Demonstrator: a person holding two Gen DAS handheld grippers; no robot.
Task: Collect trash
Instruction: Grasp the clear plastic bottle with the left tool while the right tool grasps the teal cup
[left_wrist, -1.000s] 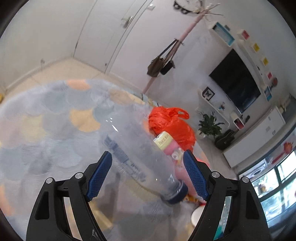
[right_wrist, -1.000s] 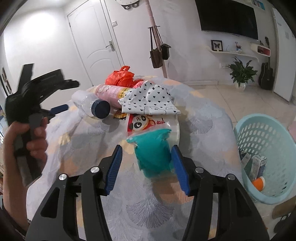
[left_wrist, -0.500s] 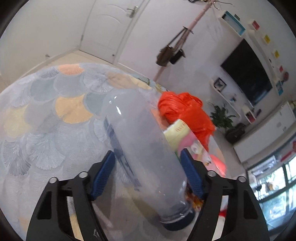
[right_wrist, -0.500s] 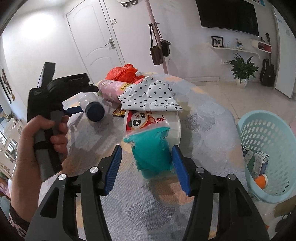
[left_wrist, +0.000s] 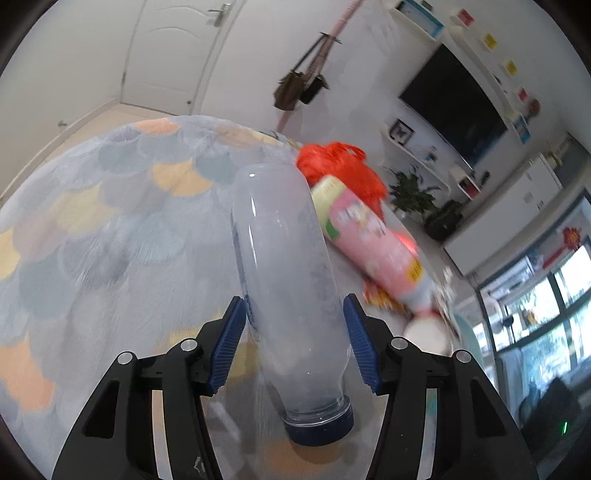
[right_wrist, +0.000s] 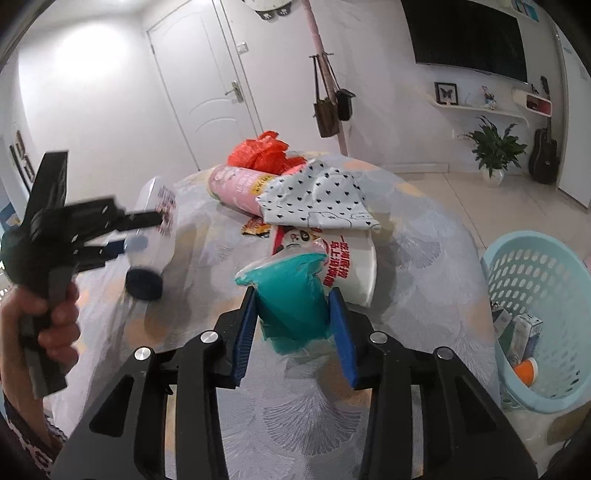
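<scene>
Where the round surface (right_wrist: 424, 236) ends, a basket (right_wrist: 535, 266) sits on open floor. Left tongs (left_wrist: 293, 314) clamp a bottle (left_wrist: 288, 266); right tongs (right_wrist: 293, 306) clamp a teal bag (right_wrist: 291, 295).

Not much here can be read. The white bowl lid (right_wrist: 347, 266) on the counter (right_wrist: 417, 236) has red Chinese writing beside a panda face (the first signs look like 一些原挖 and 马上, but they are bent and partly hidden) — the rest is unclear. The pink tube (right_wrist: 236, 184) has a yellow label with small dark print — too blurred to read. The clear bottle (right_wrist: 157, 218) has a strip of red and dark print, smeared by blur. In the left wrist view, the same bottle (left_wrist: 291, 295) shows blue print down its side, and the tube (left_wrist: 373, 243) shows blurred letters. No numbers can be made out.
</scene>
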